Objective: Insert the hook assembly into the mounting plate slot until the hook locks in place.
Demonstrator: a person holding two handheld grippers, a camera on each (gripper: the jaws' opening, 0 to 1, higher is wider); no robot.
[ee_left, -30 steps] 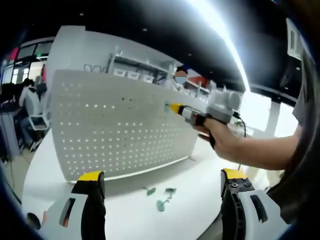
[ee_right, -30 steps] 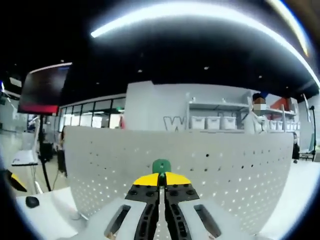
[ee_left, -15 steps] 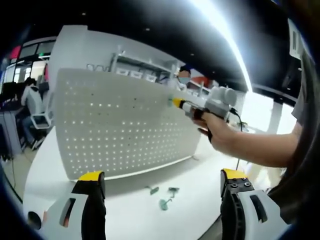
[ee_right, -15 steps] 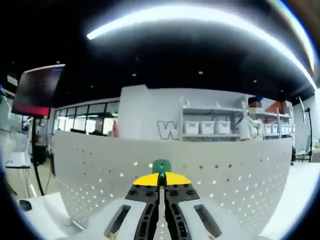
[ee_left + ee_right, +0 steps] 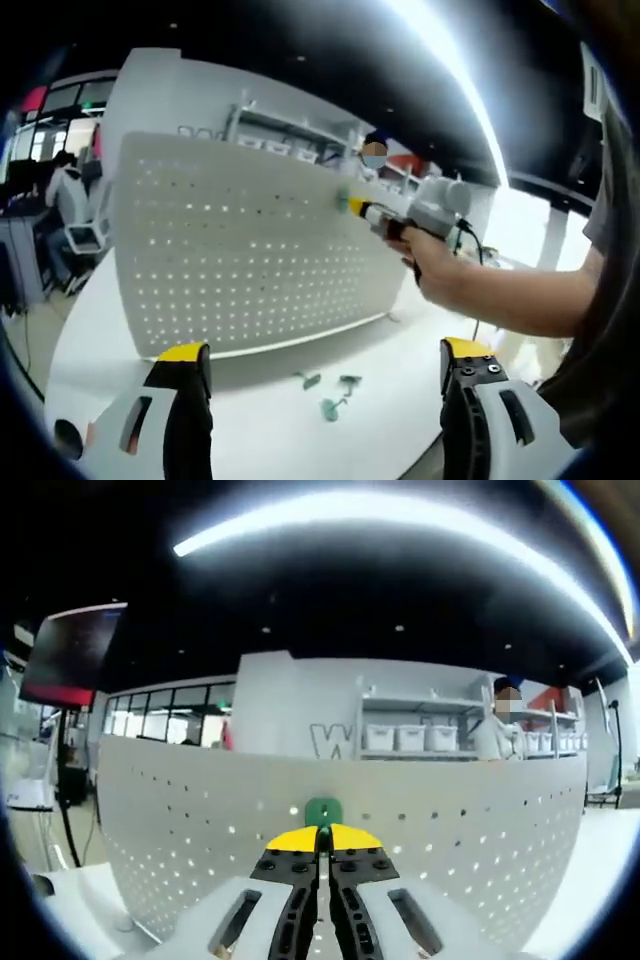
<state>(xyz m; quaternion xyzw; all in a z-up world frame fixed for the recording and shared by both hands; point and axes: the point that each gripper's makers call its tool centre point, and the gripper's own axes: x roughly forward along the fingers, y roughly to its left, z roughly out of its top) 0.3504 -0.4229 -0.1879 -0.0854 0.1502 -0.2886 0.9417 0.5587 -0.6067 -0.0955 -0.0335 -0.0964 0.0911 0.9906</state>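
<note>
A white perforated mounting plate (image 5: pixel 250 250) stands upright on the white table (image 5: pixel 260 420). In the left gripper view my left gripper (image 5: pixel 320 365) is open low over the table, its jaws wide apart with nothing between them. Several small green hooks (image 5: pixel 328 390) lie on the table ahead of it. My right gripper (image 5: pixel 352 205), held by a hand, touches the plate's upper right edge. In the right gripper view my right gripper (image 5: pixel 322 832) is shut on a green hook (image 5: pixel 322 811), which sits against the plate (image 5: pixel 450 820) near its top edge.
Shelves with white bins (image 5: pixel 415 737) and a person (image 5: pixel 495 735) stand behind the plate. A person's forearm (image 5: pixel 510 300) crosses the right of the left gripper view. A seated person (image 5: pixel 62 195) and chairs are far left. The table's rounded edge (image 5: pixel 60 340) curves at left.
The right gripper with the hook has risen slightly along the plate toward its top edge. The left gripper stays put, open.
</note>
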